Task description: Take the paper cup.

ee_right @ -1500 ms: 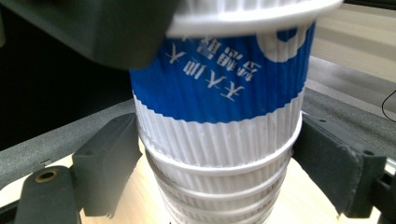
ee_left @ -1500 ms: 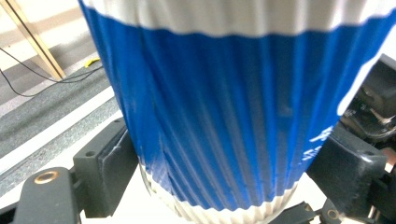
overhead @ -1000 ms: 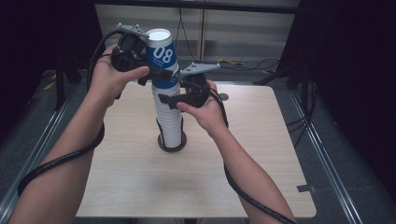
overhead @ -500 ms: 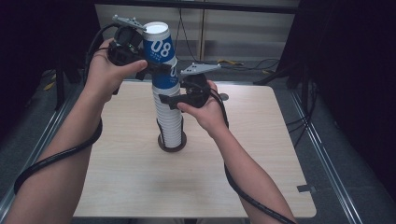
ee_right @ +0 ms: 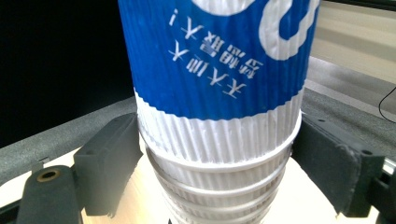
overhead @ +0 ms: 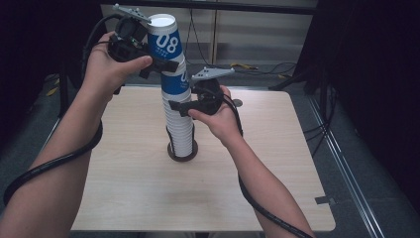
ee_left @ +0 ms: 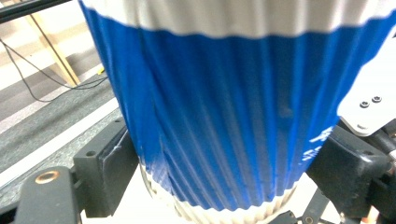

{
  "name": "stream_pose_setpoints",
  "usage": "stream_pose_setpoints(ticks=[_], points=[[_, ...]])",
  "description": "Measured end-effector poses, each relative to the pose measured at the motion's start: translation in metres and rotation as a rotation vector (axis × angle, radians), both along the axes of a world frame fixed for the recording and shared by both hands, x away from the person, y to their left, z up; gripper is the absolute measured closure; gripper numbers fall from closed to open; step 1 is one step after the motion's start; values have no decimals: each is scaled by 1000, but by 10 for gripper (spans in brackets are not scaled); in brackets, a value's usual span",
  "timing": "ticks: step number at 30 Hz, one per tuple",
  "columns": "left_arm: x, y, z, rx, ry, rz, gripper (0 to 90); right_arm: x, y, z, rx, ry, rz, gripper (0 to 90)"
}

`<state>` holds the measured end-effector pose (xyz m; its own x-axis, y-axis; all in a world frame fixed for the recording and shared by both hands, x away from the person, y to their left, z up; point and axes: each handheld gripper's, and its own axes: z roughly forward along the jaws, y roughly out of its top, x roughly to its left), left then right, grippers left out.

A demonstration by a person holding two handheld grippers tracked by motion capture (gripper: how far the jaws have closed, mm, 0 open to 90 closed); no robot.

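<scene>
Cups stand nested upside down in a tall stack (overhead: pixel 181 131) near the middle of the worktop (overhead: pixel 124 198), a little toward its far edge, on a dark round base (overhead: pixel 194 151) whose make is hard to tell. The top cup (overhead: pixel 166 42), blue with a white "08", sits raised and tilted at the stack's head; how far it overlaps the next blue cup (overhead: pixel 177 84) is hidden by the left hand-held gripper (overhead: pixel 161 66), which grasps it: in the left gripper view both black pads press the ribbed blue wall (ee_left: pixel 224 116) just above its white rim, and the cup's upper part is cut off by the frame. The right hand-held gripper (overhead: pixel 185 105) brackets the stack lower down, below the second blue cup; in the right gripper view one pad (ee_right: pixel 109 161) lies against the white rims (ee_right: pixel 219 154) and the other (ee_right: pixel 327 163) meets them at their edge, so it grips the stack. The person's hands cover both gripper bodies, and the lowest cups are cut off in the gripper views.
</scene>
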<state>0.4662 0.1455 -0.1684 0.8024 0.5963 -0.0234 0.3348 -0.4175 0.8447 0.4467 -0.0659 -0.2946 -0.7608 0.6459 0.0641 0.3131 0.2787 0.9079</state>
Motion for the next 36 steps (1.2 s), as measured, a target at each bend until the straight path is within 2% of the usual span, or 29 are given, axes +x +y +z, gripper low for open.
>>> stream_pose_setpoints(ticks=[7,21,36], points=[[-3,10,5,0,0,10,159,0,0,0,-5,0,-2,154],[-12,43,-1,-4,11,37,159,-1,0,0,-7,0,-1,156],[-21,68,-22,-5,27,40,159,-3,-2,0,-12,0,2,163]])
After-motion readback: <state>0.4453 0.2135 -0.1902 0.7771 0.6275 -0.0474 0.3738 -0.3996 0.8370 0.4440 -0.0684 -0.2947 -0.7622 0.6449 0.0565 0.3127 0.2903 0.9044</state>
